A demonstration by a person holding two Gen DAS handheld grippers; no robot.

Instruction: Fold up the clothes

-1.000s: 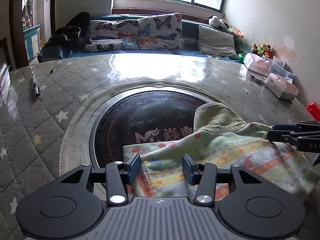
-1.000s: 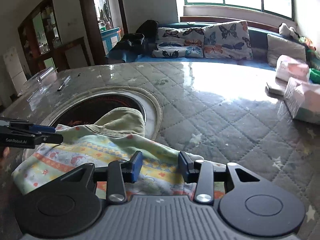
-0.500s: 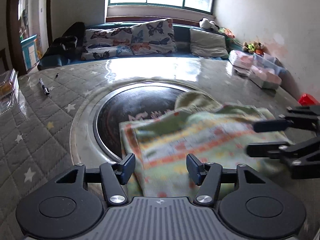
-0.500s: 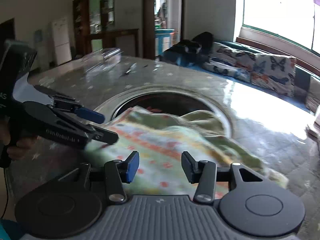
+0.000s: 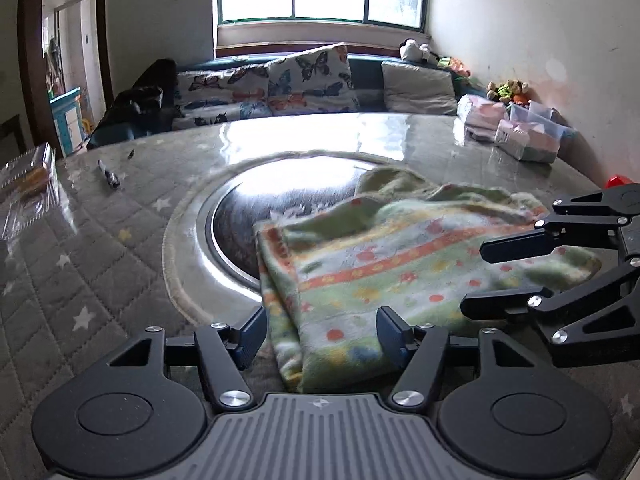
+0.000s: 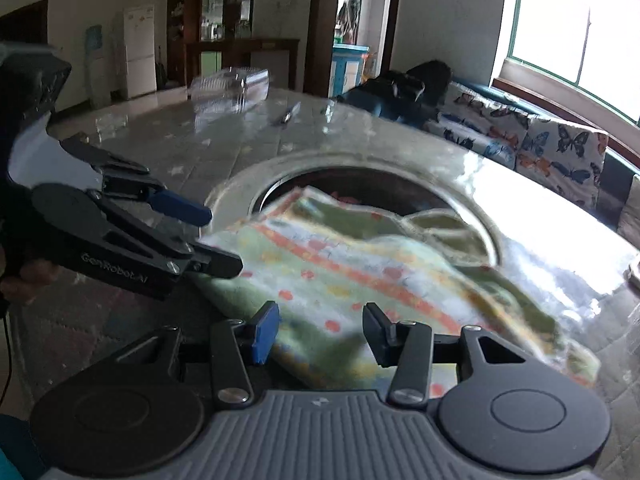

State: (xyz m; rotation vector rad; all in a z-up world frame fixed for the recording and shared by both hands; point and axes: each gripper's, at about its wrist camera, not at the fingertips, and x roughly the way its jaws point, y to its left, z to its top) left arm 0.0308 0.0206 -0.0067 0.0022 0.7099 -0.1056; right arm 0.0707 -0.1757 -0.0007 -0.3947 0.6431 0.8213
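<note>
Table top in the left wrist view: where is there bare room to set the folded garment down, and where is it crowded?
Free: the quilted cover left of the round inset, between the pen and the left gripper; also the glossy far strip toward the cushions. Crowded: the right edge with tissue packs, and the centre under the garment.

One readable mark: a maker's name on the left tongs

In the right wrist view we read "GenRobot.AI" in pale letters along the black side of the left tongs (image 6: 222, 240); faint characters on the dark round plate (image 5: 244, 220) set into the table stay illegible to us.
</note>
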